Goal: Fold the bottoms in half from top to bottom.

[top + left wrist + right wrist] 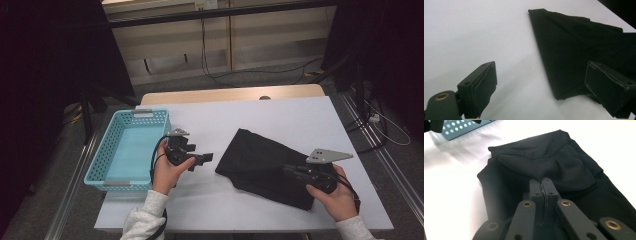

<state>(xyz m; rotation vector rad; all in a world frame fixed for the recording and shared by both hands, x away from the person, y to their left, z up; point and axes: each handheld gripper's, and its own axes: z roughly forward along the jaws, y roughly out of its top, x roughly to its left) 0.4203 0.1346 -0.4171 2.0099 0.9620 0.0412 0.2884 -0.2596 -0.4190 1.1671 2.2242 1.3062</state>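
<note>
At a white-covered table (280, 112), the right gripper (541, 181) has its two black jaws pressed together, their tips against a raised fold of a black folded garment (549, 165); whether any cloth is pinched between them cannot be told, since the jaw faces meet with no visible gap. In the high view the same right gripper (289, 170) lies over the garment's near right part, held by the person's right hand (336, 196), with its grey three-cornered plate above.

The left gripper (540, 85) stands wide open and holds nothing, one jaw over bare white tabletop and the other at the edge of the dark cloth (584, 47). Seen from above, the left gripper (207, 158) points toward the garment (262, 162) from just beside its left edge, gripped by the left hand (167, 172), a white sleeve (145, 217) showing at the wrist.

The garment lies flat on the right half of the table, angled from upper left to lower right. A light-blue perforated plastic basket (102, 160) sits at the table's left edge, just beside the left hand, with nothing visible inside it. Cables (220, 75) run across the floor beyond the table.
</note>
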